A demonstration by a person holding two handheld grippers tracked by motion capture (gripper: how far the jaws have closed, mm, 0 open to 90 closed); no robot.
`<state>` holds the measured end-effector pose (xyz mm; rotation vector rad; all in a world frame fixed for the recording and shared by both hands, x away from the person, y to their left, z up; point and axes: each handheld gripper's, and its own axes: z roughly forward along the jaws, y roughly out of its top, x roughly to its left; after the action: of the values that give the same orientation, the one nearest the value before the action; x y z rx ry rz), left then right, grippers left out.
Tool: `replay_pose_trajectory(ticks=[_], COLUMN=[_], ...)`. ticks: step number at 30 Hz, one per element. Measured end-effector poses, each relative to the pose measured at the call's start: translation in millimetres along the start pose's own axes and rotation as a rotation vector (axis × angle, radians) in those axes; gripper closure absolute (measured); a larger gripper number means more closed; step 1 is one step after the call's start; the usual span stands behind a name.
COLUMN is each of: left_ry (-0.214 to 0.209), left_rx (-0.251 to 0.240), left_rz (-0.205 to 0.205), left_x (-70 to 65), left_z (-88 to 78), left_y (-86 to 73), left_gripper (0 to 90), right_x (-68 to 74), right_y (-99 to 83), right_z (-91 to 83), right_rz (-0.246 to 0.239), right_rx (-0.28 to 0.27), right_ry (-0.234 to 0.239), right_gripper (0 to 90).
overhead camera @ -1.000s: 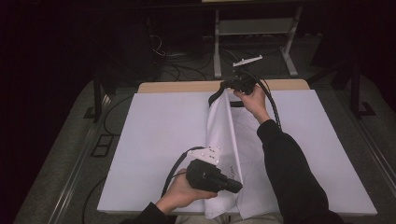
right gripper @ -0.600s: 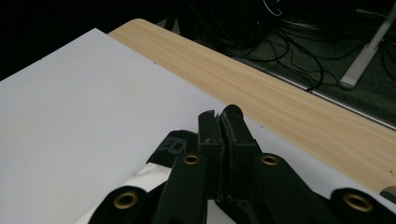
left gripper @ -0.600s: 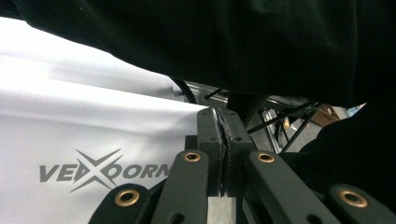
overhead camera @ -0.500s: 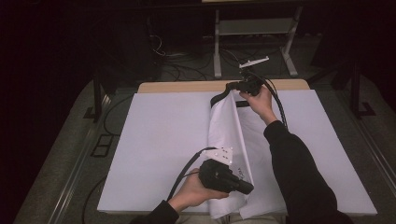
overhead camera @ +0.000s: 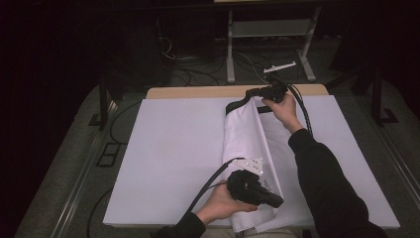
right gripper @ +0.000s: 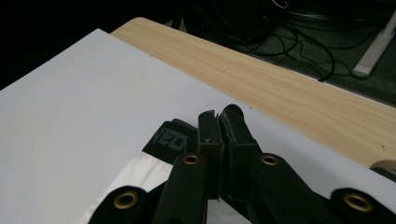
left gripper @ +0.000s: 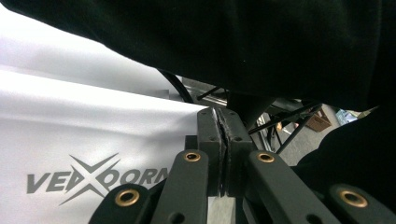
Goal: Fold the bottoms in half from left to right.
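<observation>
White garment (overhead camera: 247, 148) lies lengthwise down the middle of the white sheet (overhead camera: 173, 148) covering the desk (overhead camera: 198, 92), one half lifted into a raised fold running from the far end to the near end. Right gripper (overhead camera: 262, 94) at the far end, jaws clenched on the garment's top edge right by its black waistband (overhead camera: 236, 103); in the right gripper view the waistband (right gripper: 170, 140) with lettering sits just left of the closed jaws, white cloth below them. Left gripper (overhead camera: 277, 202) at the near end, held in the left hand (overhead camera: 223, 206), jaws clenched on the garment's bottom edge; in the left gripper view the cloth edge (left gripper: 140, 126) runs into the shut jaws from the left, grey printed logo (left gripper: 93, 179) just beside them. Dark sleeve (left gripper: 257, 46) overhead there. Garment stretched between the two grippers, rest of it flat on the sheet.
</observation>
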<state>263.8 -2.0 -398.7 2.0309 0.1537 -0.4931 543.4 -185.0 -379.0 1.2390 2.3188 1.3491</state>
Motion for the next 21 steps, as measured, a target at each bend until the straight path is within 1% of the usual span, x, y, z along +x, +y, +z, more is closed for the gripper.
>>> replay_pose_trajectory(ticks=[4,6,7,11,14,20,21], left_ry=[0.001,-0.001,-0.001,-0.009,-0.011,-0.021,-0.022], left_rx=[-0.012,-0.013,-0.017,-0.010,-0.007,0.000,-0.002], left_rz=[-0.012,-0.017,-0.020,-0.023,-0.024,-0.046,-0.054], left_x=[3.7,5.4,6.0,9.1,10.7,16.6,17.5], left_z=[7.9,11.2,13.4,22.2,28.8,41.2,43.4], left_y=[-0.2,0.4,0.7,2.2,2.9,2.9,2.8], left_gripper=[87.4,87.4,87.3,87.3,87.4,87.3,87.3], right_x=[-9.7,-12.5,-14.3,-19.3,-22.3,-28.0,-29.0], right_y=[-5.0,-6.0,-6.6,-7.9,-8.6,-10.7,-11.1], right_z=[-2.4,-4.0,-5.0,-9.2,-11.8,-17.2,-17.7], right_rz=[0.017,0.012,0.012,0.025,0.024,0.013,0.012], right_rx=[0.010,0.014,0.018,0.032,0.044,0.065,0.066], right_ry=[-0.001,-0.005,0.001,0.002,-0.013,-0.036,-0.037], right_gripper=[86.0,86.0,86.0,86.0,86.0,86.0,86.0])
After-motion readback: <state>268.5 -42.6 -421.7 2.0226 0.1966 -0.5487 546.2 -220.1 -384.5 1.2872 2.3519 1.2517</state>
